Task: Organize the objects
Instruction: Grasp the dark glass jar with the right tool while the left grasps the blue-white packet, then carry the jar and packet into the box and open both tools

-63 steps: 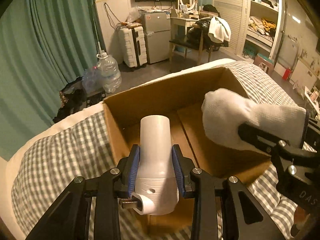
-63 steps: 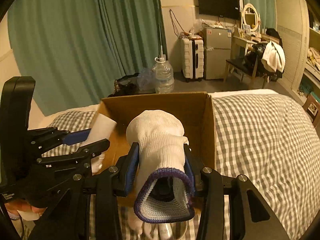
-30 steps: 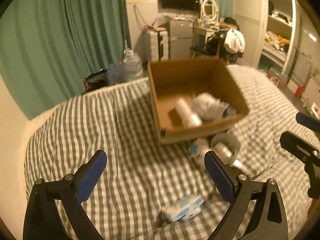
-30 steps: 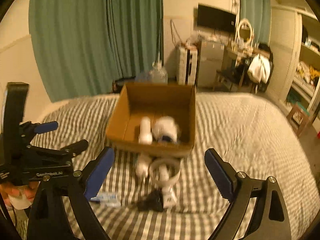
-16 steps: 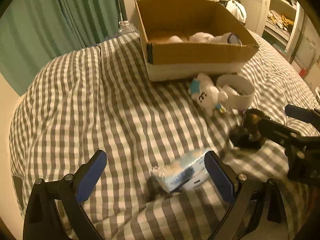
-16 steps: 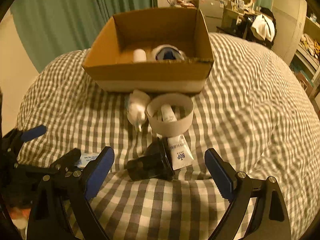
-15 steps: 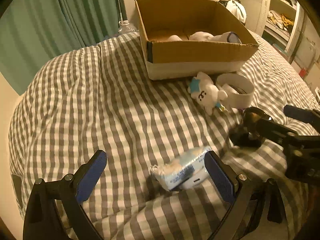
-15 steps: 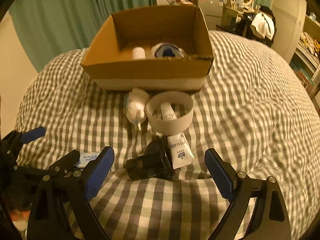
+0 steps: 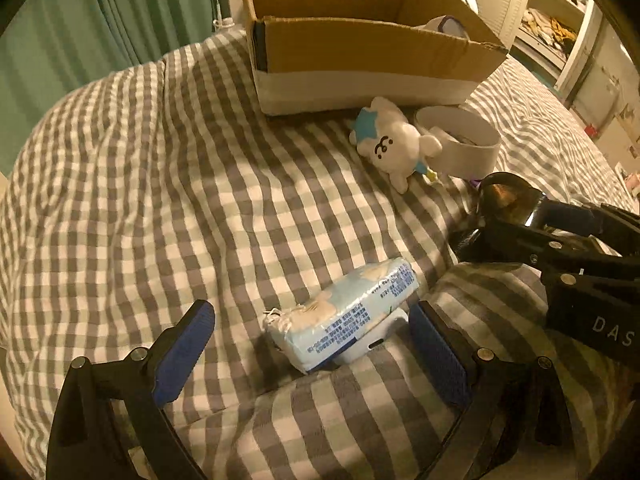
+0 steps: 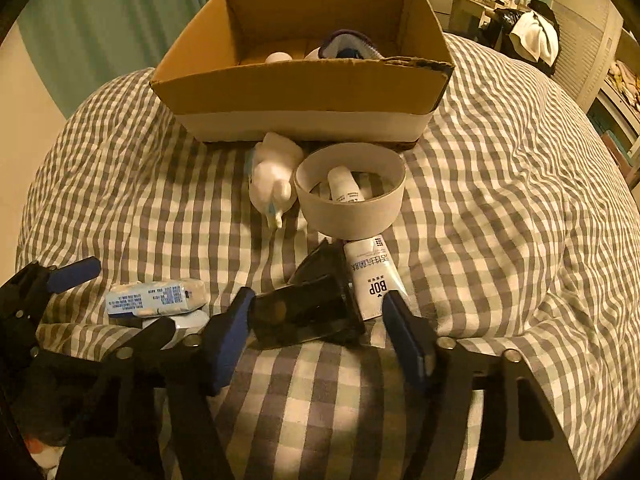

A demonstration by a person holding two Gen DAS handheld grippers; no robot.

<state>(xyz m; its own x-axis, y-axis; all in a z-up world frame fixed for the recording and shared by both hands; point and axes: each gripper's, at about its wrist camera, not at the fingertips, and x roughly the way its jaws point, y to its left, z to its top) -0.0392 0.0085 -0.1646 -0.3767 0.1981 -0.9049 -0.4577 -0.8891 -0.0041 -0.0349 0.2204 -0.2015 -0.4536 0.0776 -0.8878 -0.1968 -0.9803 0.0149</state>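
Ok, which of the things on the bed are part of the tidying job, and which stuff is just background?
Part of the job:
cardboard box
tissue pack
black object
BOP tube
plush toy
white ring
left gripper and right gripper, both open

Just lying about:
checked bedspread
green curtain

Plainly a home bedroom: gingham-covered bed (image 10: 500, 168), green curtains (image 9: 132, 20), clothes heaped on a chair (image 10: 534, 38), cluttered shelves (image 9: 548, 24).
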